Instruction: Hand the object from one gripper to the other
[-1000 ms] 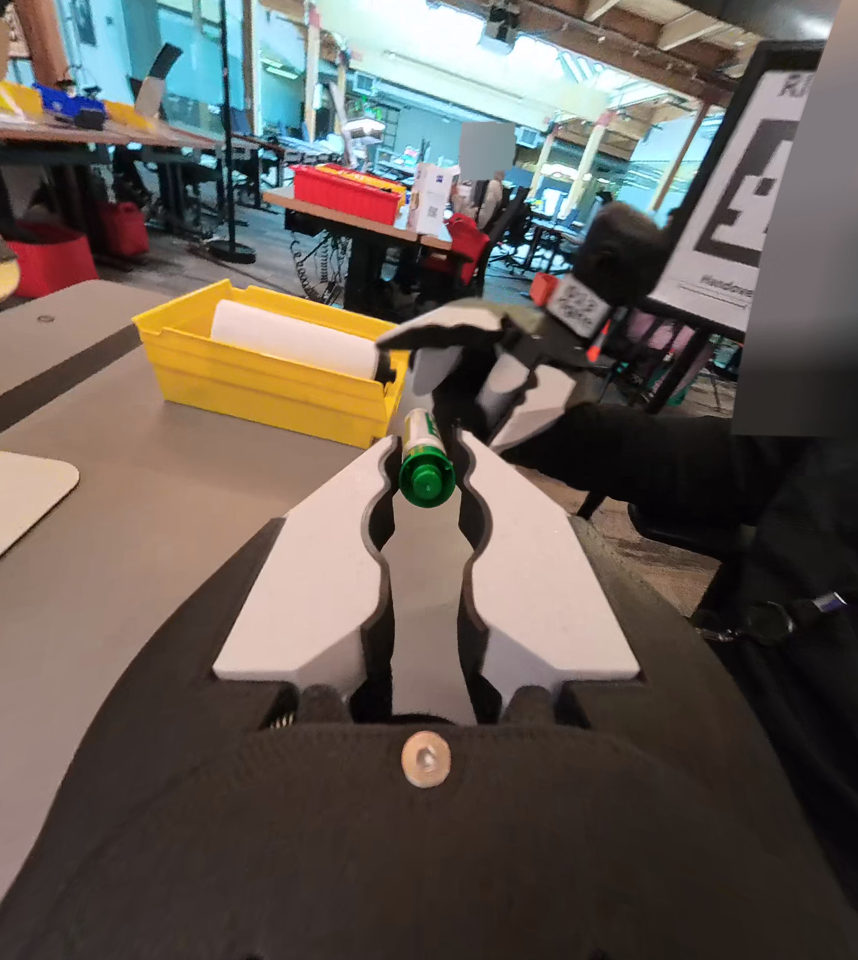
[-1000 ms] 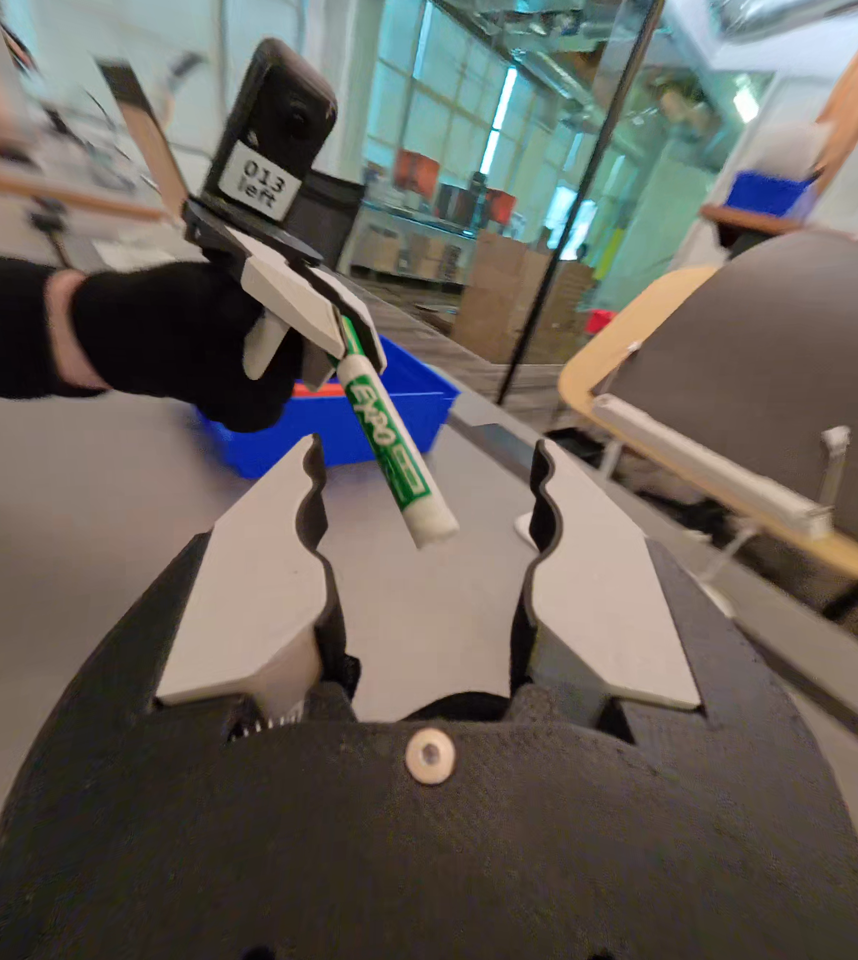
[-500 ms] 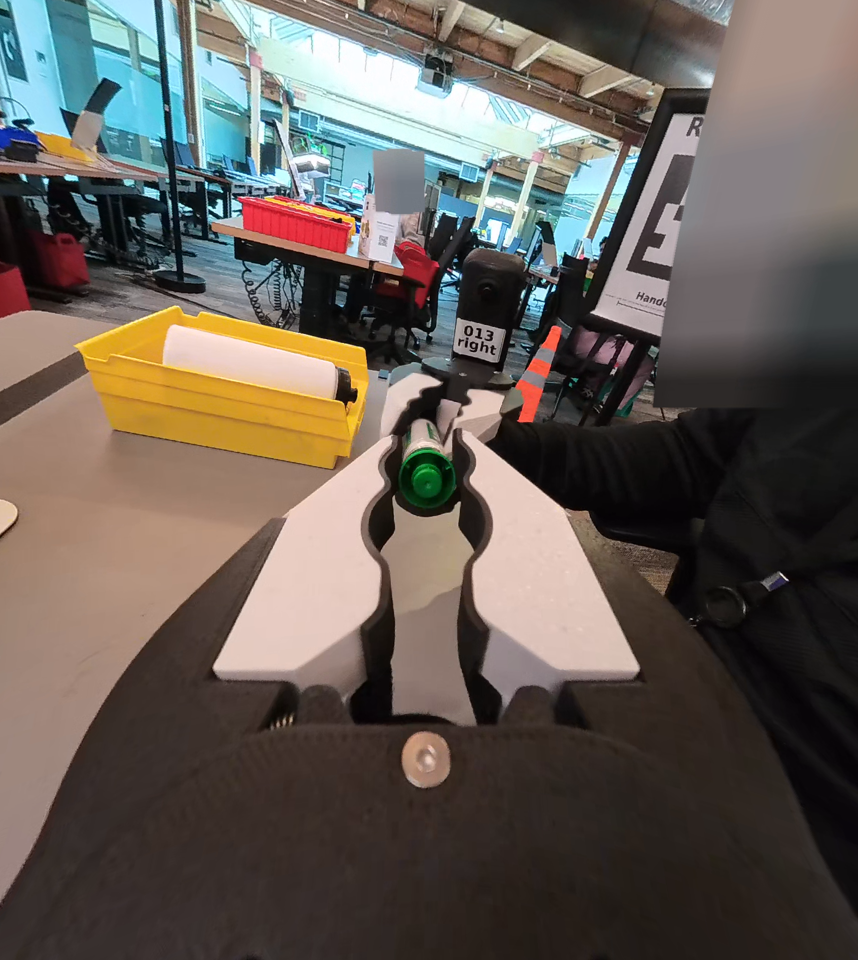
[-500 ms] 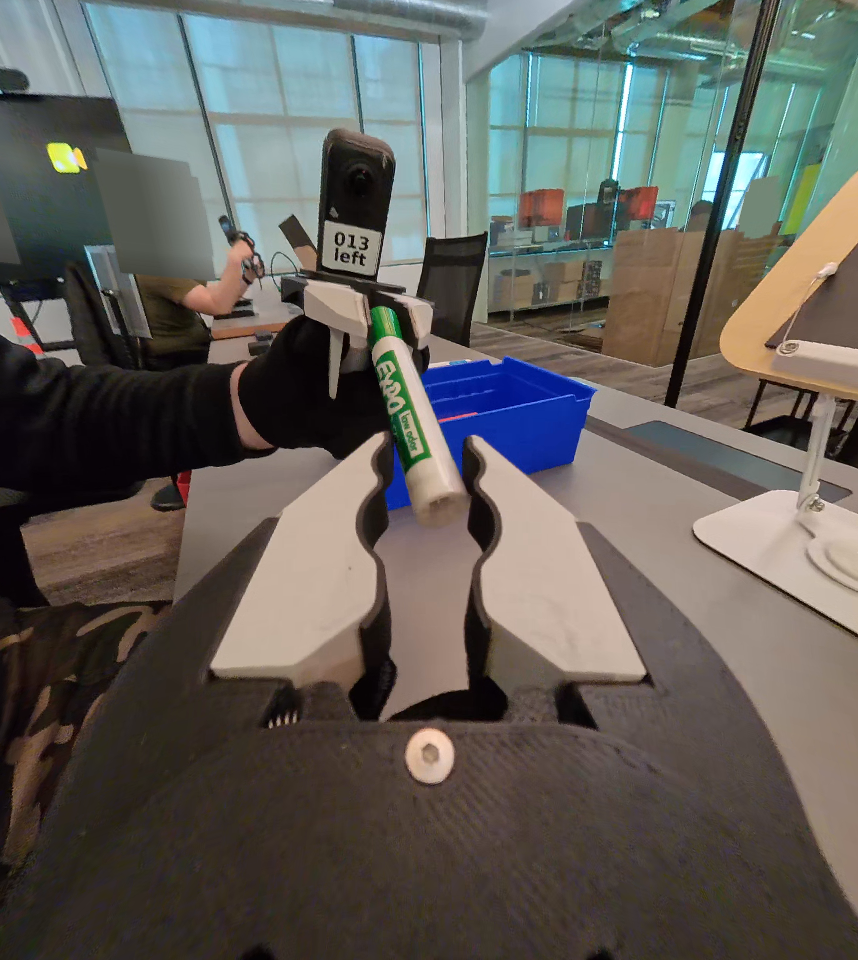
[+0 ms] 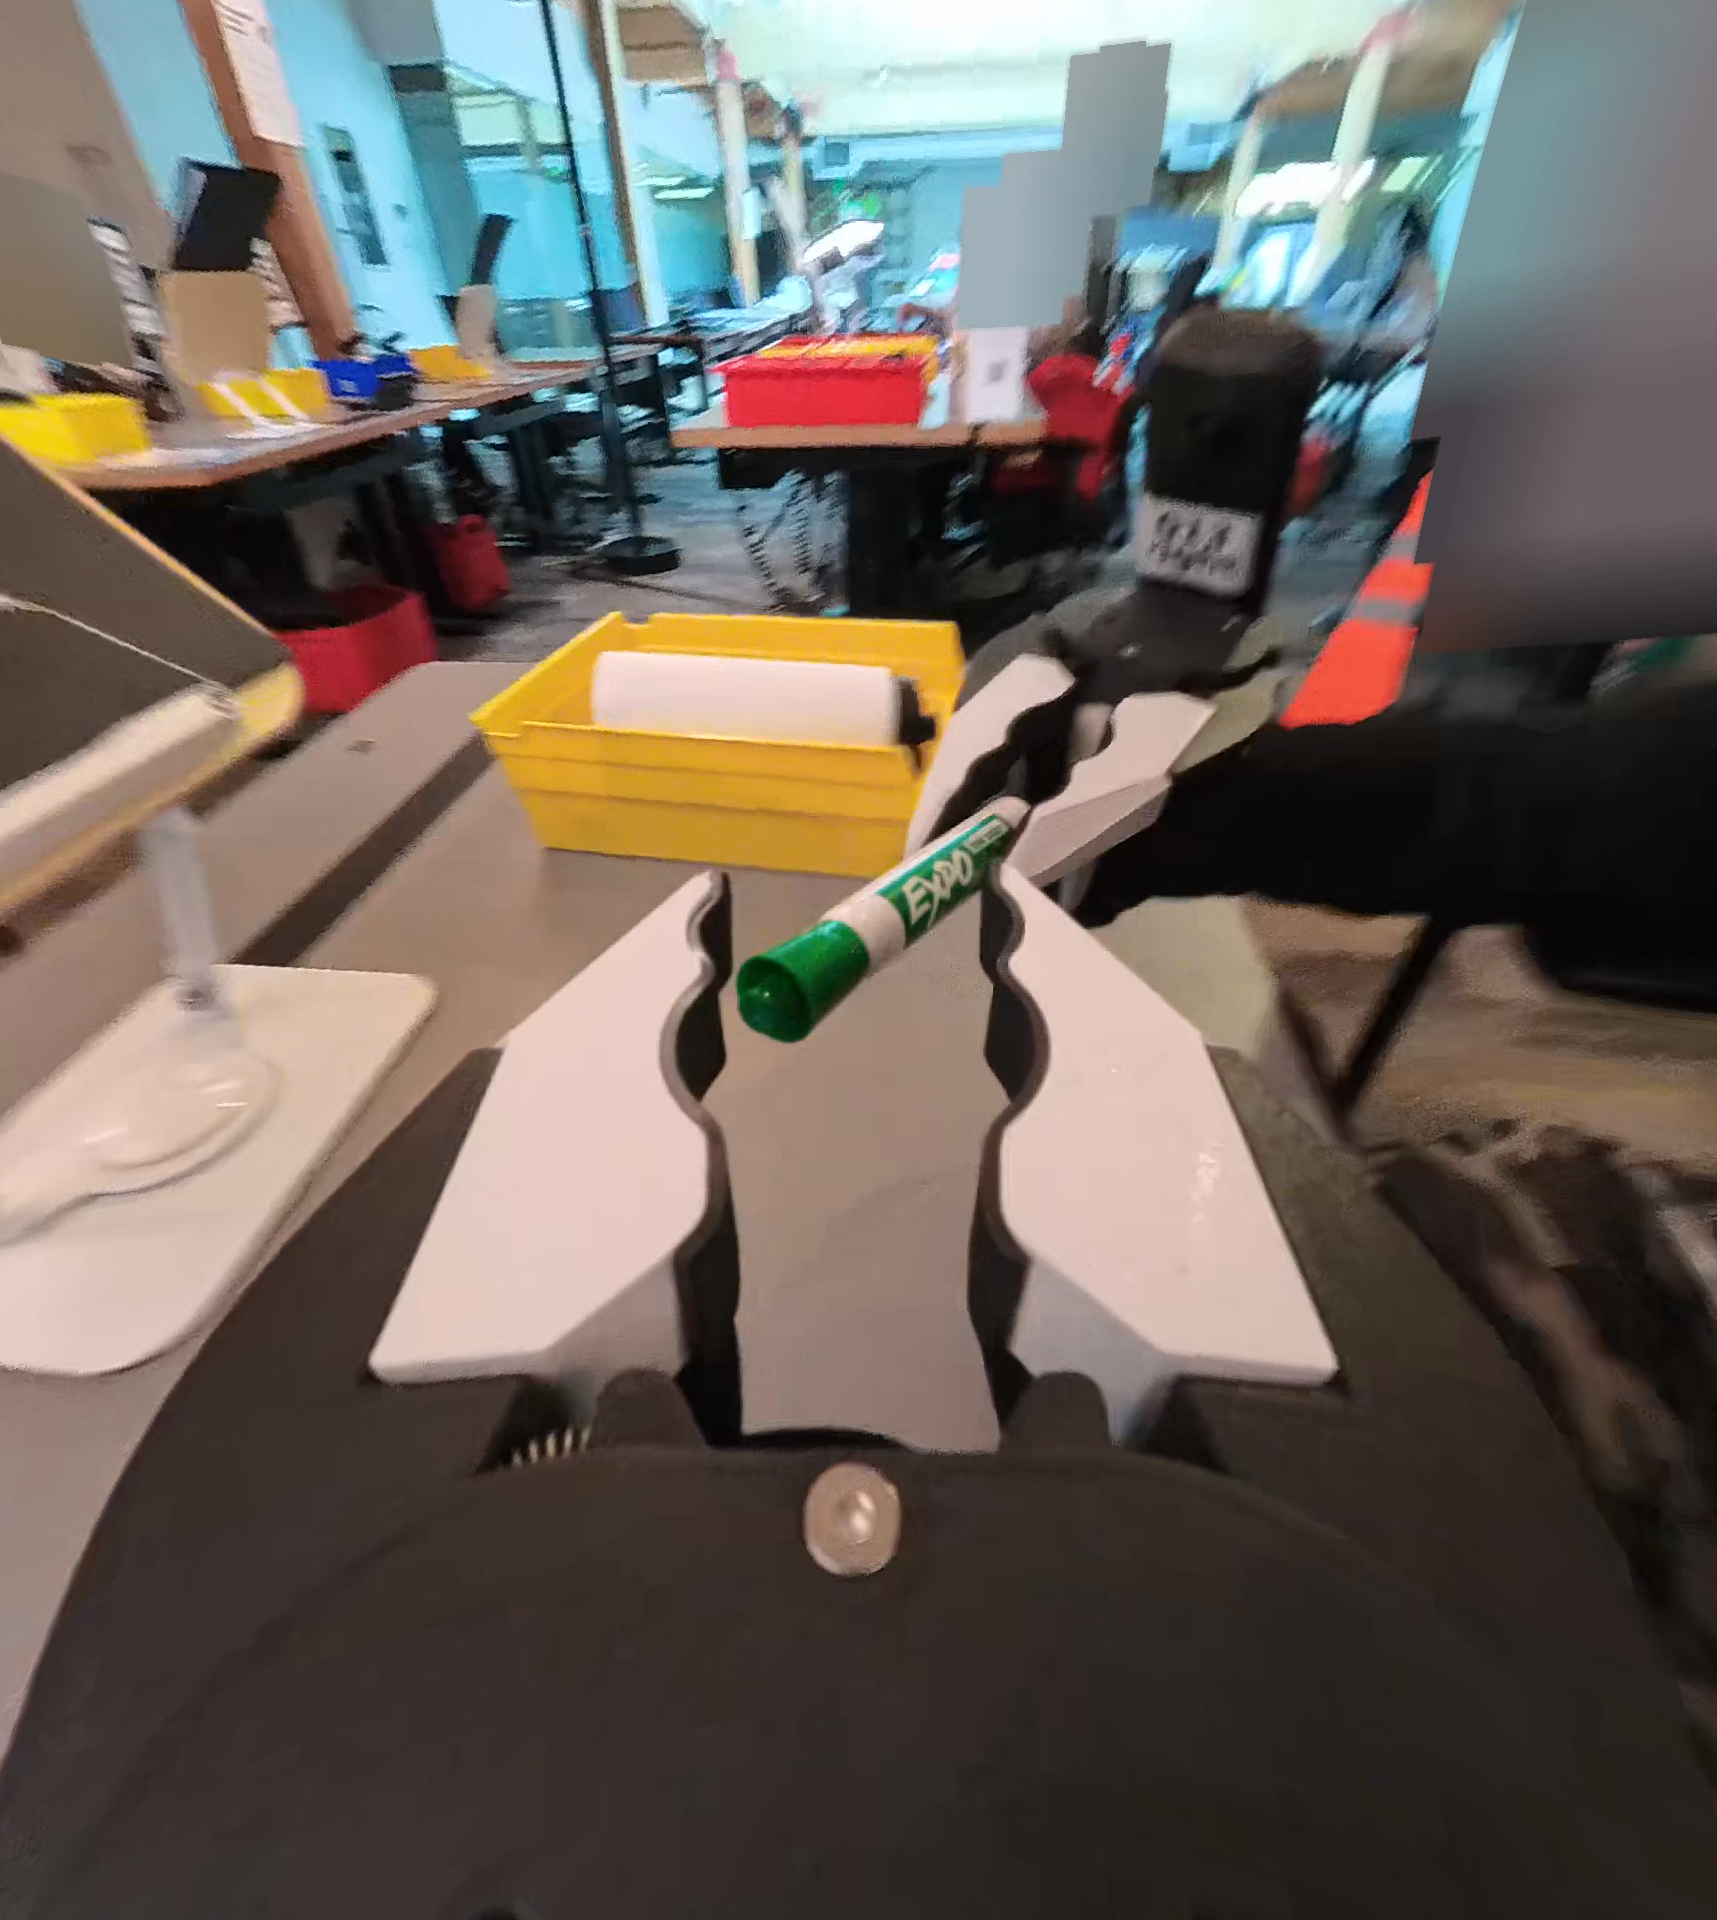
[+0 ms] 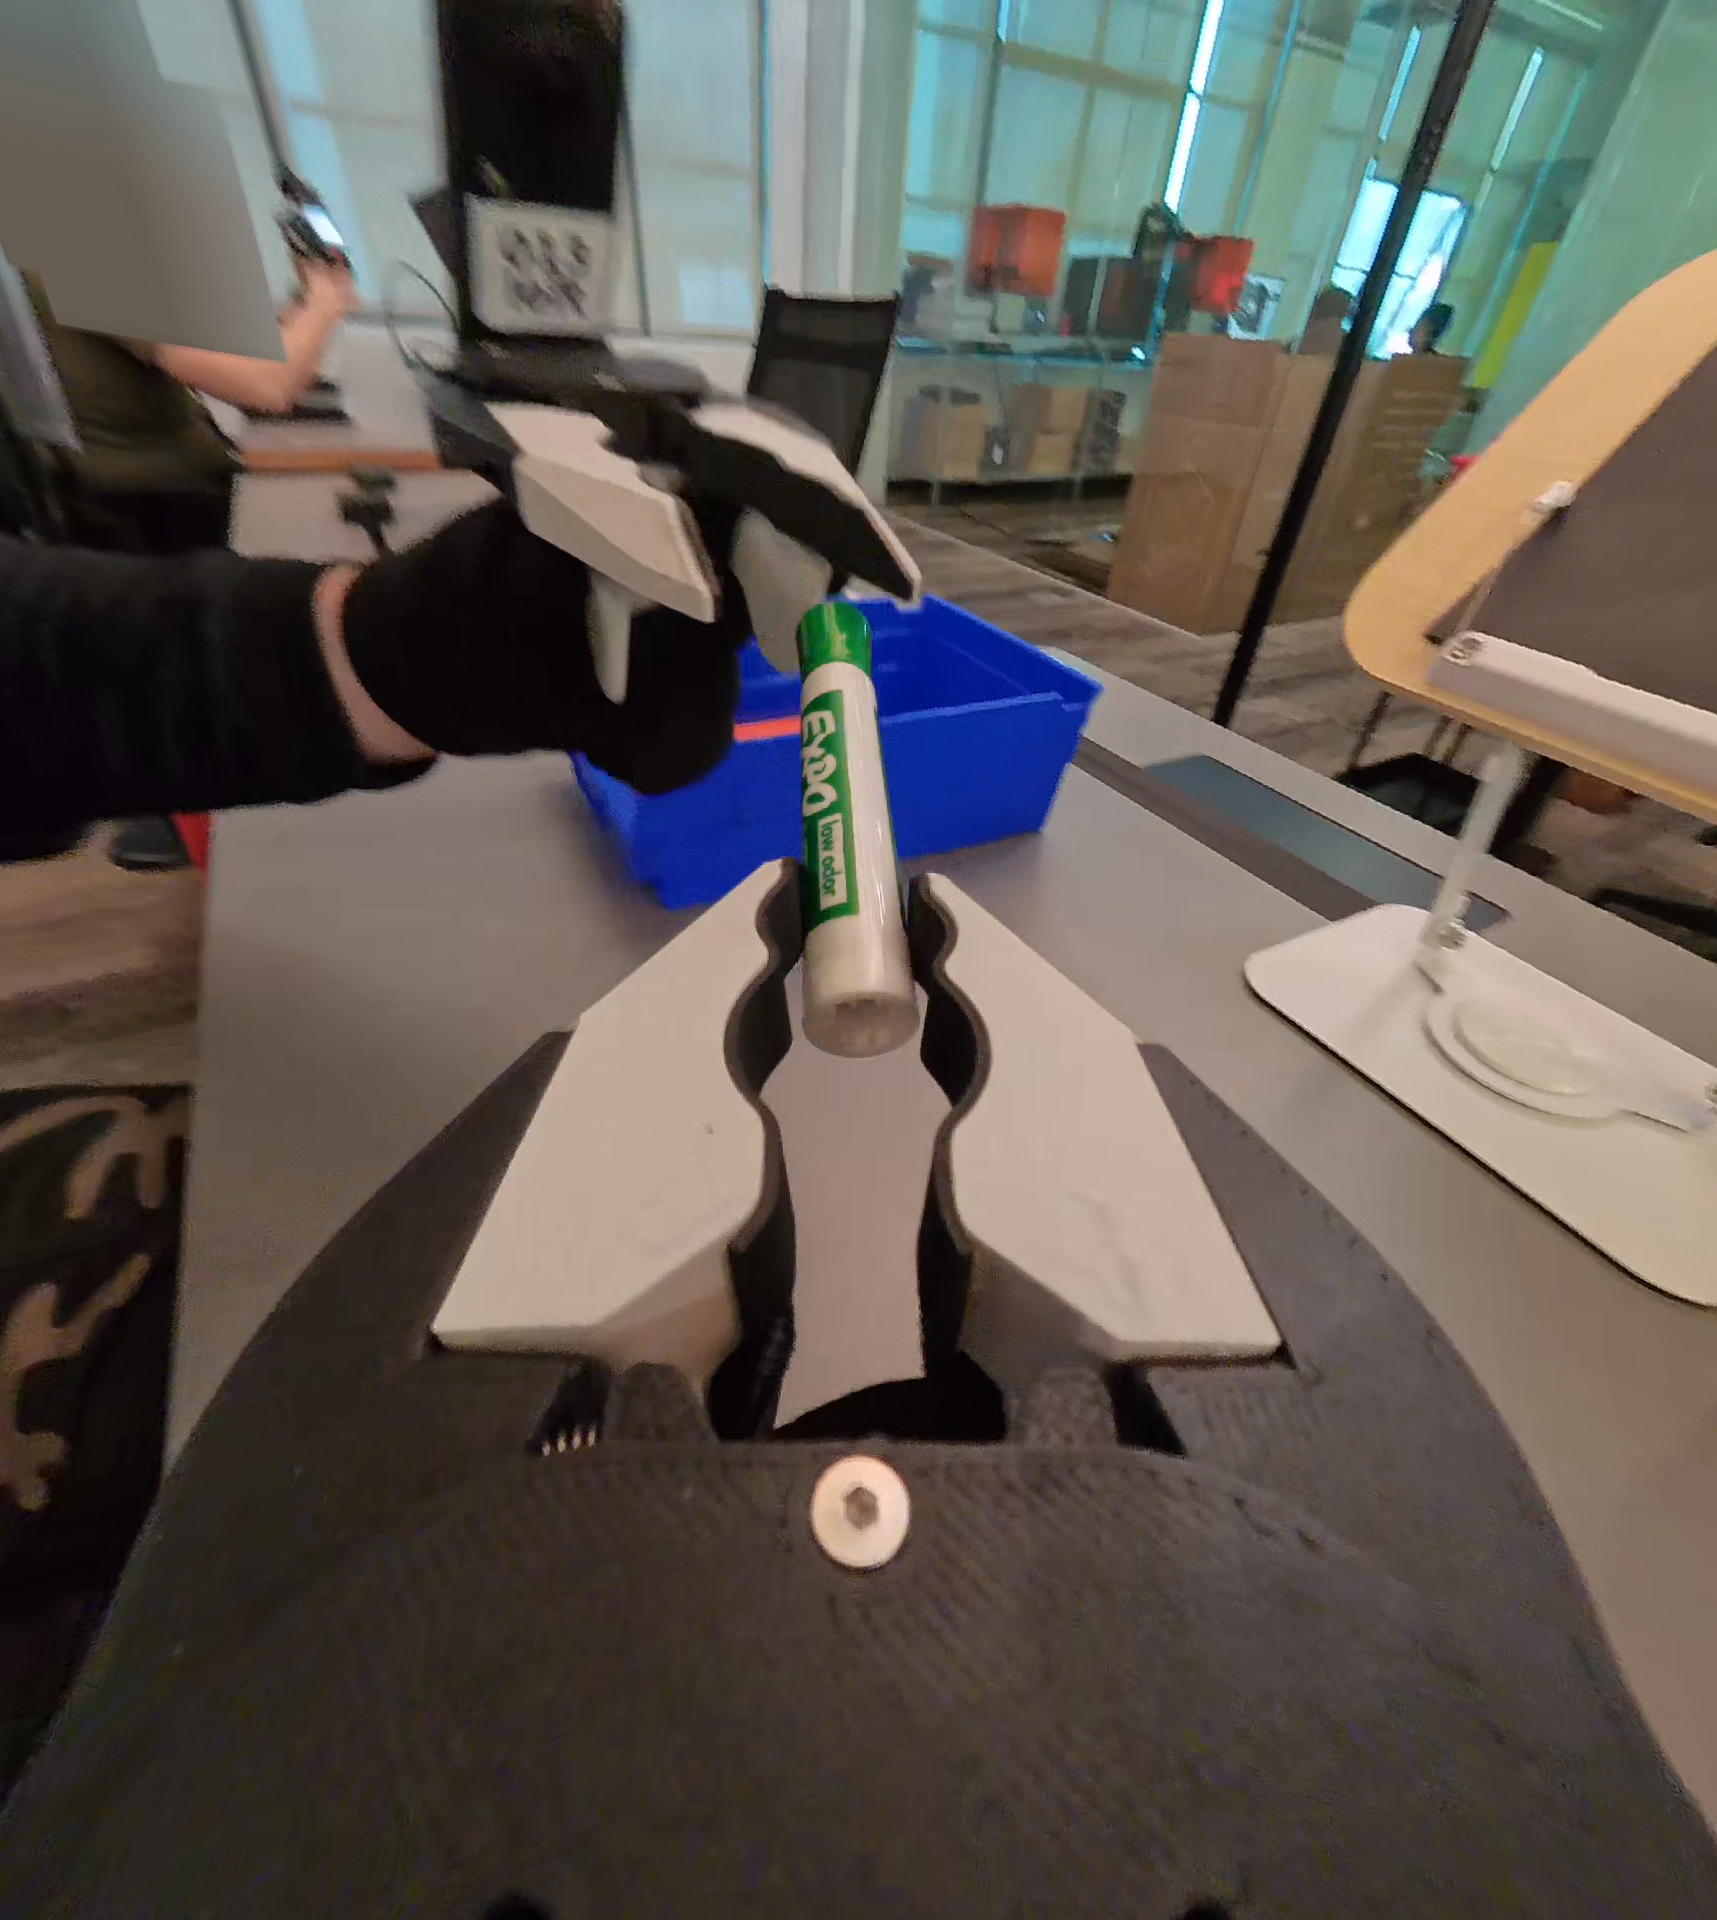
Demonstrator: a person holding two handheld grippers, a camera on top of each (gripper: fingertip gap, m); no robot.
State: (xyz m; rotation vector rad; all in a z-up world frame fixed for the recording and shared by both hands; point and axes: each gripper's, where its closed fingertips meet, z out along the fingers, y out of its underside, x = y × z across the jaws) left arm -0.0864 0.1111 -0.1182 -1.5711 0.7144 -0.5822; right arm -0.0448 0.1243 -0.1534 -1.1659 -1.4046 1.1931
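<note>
Right wrist view: your right gripper (image 6: 852,914) clamps the green-capped white plastic marker (image 6: 849,831); left gripper (image 5: 854,914), parted, empty. Handover done; withdraw next.

Left tongs (image 6: 792,561) hide the marker's (image 6: 849,831) cap tip.

My left gripper (image 5: 854,914) has released the marker (image 5: 875,920), its jaws now parted and its tips drawn back from the green cap. My right gripper (image 6: 849,914) has clamped the marker's white end and now carries it alone.
</note>
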